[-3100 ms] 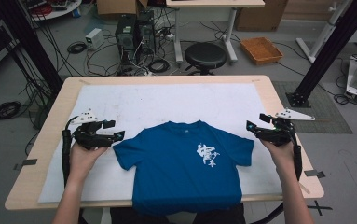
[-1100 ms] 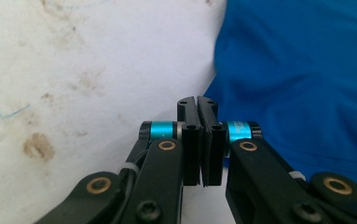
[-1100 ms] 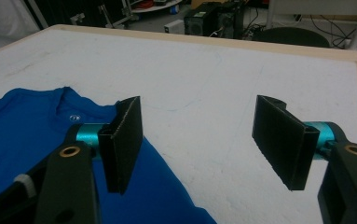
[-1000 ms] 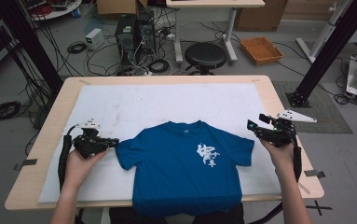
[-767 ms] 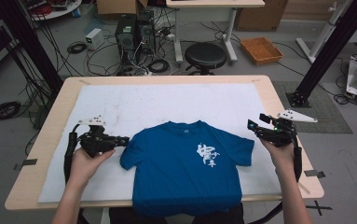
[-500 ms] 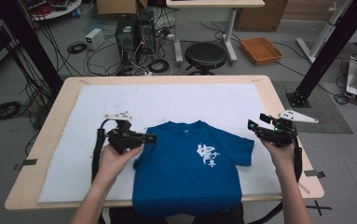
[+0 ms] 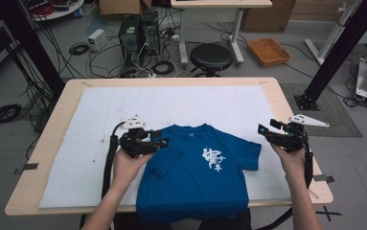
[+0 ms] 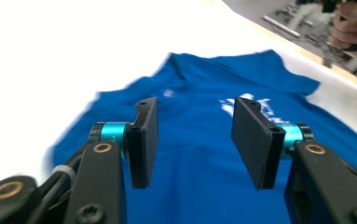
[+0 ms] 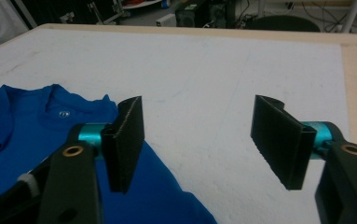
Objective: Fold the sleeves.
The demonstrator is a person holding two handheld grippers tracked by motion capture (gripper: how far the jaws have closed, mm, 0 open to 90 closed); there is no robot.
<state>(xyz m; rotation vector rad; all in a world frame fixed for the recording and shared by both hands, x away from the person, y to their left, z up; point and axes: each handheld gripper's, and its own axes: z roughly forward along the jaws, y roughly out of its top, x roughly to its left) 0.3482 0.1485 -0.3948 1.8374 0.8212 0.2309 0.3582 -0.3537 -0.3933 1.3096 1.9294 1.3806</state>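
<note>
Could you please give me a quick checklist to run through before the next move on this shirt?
1. Left gripper open: ok, jaws apart, nothing between them.
2. Right gripper open: ok, jaws apart.
3. Left sleeve folded onto the blue T-shirt: ok, lying over the body.
4. Right sleeve still spread flat: ok, unfolded.
5. Right gripper placed at that sleeve: ok, just beside it.
6. Hem flat: cannot tell, it hangs over the table edge.

I see a wooden table point(image 7: 286, 103) covered by a white sheet point(image 7: 181, 103); a blue T-shirt point(image 7: 195, 177) lies on its near part.
</note>
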